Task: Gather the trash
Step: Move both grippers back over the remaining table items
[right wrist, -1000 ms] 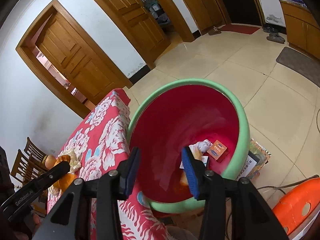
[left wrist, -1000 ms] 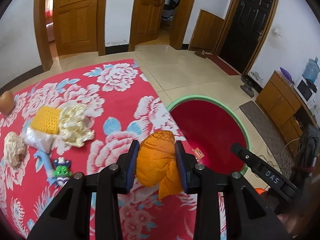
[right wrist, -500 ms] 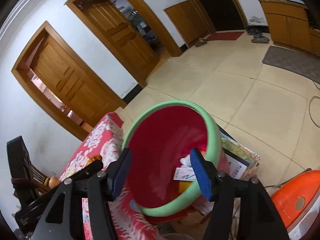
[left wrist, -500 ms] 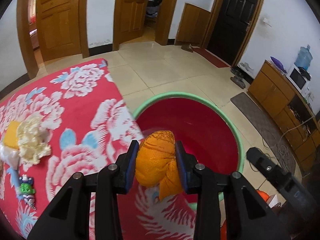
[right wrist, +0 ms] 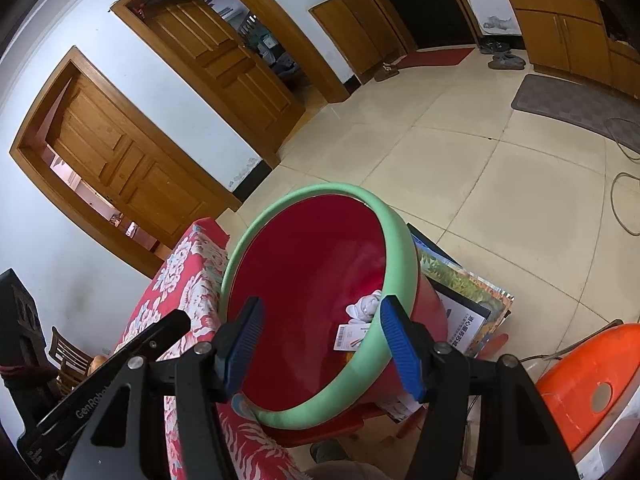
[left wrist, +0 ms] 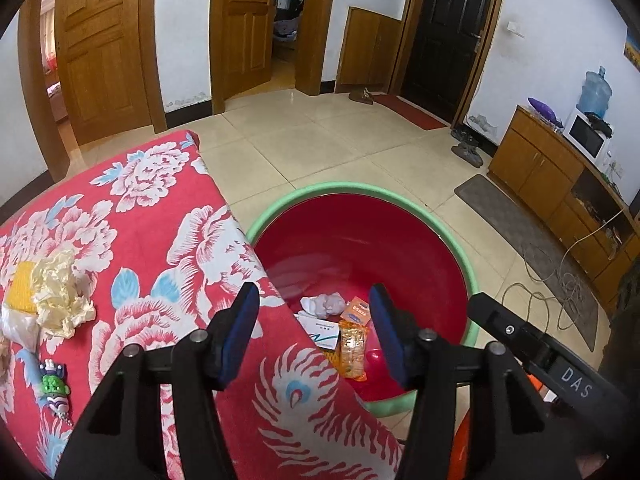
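The left gripper (left wrist: 314,328) hangs over the edge of the worktop (left wrist: 140,216), its fingers spread wide with nothing between them. Below and beyond it stands a red tub with a green rim (left wrist: 436,224), set on the floor just beside the flowered cloth. Trash lies at the tub's bottom: an orange net bag (left wrist: 353,350), a crumpled white tissue (left wrist: 323,305), a small orange packet (left wrist: 357,311) and a white card (left wrist: 322,330). The right gripper (right wrist: 320,344) is likewise spread and holds nothing; it hovers above the tub's near rim (right wrist: 394,264). On the cloth, well apart from the tub, remain a crumpled cream wrapper (left wrist: 60,294), a yellow sponge (left wrist: 20,291) and a small green toy (left wrist: 54,386).
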### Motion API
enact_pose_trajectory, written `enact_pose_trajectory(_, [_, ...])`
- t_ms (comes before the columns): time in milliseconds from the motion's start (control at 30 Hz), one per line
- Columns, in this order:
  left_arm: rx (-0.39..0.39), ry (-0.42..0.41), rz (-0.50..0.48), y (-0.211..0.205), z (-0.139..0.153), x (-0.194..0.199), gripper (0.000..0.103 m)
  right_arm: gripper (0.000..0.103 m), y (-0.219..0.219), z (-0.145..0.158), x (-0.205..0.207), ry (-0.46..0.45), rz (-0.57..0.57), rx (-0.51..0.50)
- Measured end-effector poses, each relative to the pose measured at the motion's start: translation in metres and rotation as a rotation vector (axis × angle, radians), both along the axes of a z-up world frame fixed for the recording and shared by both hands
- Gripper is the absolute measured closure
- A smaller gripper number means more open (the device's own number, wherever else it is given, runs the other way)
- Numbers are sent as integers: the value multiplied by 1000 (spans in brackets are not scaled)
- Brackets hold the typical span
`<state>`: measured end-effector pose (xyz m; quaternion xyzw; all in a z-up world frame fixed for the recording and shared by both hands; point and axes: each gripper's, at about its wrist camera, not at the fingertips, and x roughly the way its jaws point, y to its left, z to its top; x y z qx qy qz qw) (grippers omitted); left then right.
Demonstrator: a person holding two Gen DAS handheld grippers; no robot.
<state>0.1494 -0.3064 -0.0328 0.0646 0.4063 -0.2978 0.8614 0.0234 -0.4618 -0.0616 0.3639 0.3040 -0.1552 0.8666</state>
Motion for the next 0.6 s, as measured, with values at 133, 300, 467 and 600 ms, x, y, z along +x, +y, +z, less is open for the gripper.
enact_pose_trajectory(133, [-7,-9,20,9,6,-5,46,39,10,7,-2,-6,28,-15])
enact_pose_trajectory(300, [-16,-15,57,30,15,-13,46,39,28,19,-7,-29,67,-33])
enact_pose_trajectory(467, [-27,-26,107,59,24,-19,46,36,49,34,-9,-48,104,-59])
enact_pose_trajectory(600, [-39,-36,149,84,30,-23,46,33,67,43,-11,-61,135,-74])
